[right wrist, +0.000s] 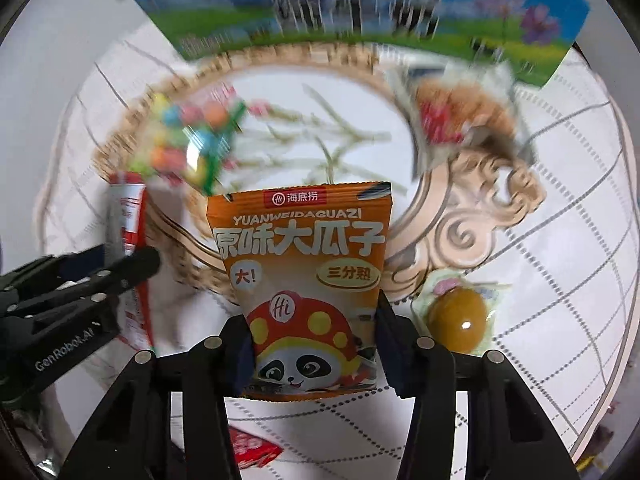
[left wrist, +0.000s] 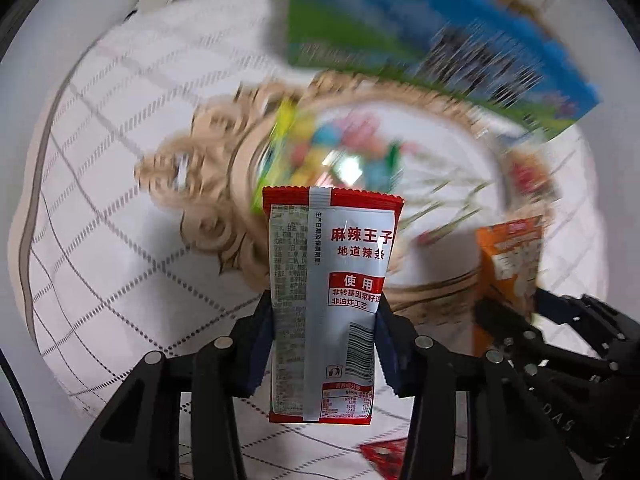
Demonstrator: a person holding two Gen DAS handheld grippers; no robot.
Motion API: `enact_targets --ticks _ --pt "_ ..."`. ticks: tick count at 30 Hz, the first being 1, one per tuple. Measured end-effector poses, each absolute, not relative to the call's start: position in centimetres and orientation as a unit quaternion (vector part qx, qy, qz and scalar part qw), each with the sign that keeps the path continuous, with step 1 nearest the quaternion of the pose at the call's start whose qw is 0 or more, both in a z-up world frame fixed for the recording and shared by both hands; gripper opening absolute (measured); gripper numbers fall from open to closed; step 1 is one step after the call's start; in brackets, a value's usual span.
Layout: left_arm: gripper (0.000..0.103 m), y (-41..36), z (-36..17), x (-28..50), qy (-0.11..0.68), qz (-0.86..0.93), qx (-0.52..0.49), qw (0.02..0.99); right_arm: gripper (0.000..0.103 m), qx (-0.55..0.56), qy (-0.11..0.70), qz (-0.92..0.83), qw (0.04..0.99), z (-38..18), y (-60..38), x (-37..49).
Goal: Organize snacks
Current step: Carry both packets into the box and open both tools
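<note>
My left gripper is shut on a red-and-silver spicy-strip packet, held upright above the table. In the right wrist view my right gripper is shut on an orange sunflower-seed packet with a panda on it. Each gripper also shows in the other view: the right gripper with its orange packet, the left gripper with its red packet. Below both lies an ornate beige-rimmed tray holding a colourful candy bag and another snack packet.
A blue-and-green box stands behind the tray. A brown ball in a clear wrapper lies on the white grid-lined tablecloth beside the tray's scrolled handle. A small red packet lies on the cloth under the grippers.
</note>
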State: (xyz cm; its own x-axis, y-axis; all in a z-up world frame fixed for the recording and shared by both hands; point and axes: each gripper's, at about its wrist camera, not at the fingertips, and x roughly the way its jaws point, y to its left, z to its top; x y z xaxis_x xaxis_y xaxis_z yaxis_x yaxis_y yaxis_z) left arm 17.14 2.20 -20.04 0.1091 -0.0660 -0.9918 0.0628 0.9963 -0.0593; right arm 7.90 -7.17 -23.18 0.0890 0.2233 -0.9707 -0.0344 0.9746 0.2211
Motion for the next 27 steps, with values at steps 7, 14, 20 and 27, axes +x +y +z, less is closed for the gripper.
enact_targets --ticks 7,14,20,27 --pt "0.043 -0.8 -10.7 22.5 0.612 -0.115 -0.036 0.782 0.053 0.123 0.595 0.099 0.788 -12.7 -11.7 11.4" --pt "0.043 -2.7 -5.2 33.0 0.587 -0.119 0.001 0.801 0.053 0.109 0.539 0.051 0.834 -5.2 -15.3 20.3" --pt "0.043 -2.3 -8.9 41.4 0.620 -0.064 0.050 0.781 0.053 0.061 0.548 -0.025 0.834 -5.9 -18.6 30.9" --pt "0.043 -1.1 -16.4 47.6 0.659 -0.008 0.094 0.747 0.053 -0.003 0.585 -0.085 0.807 -11.7 -20.0 39.0"
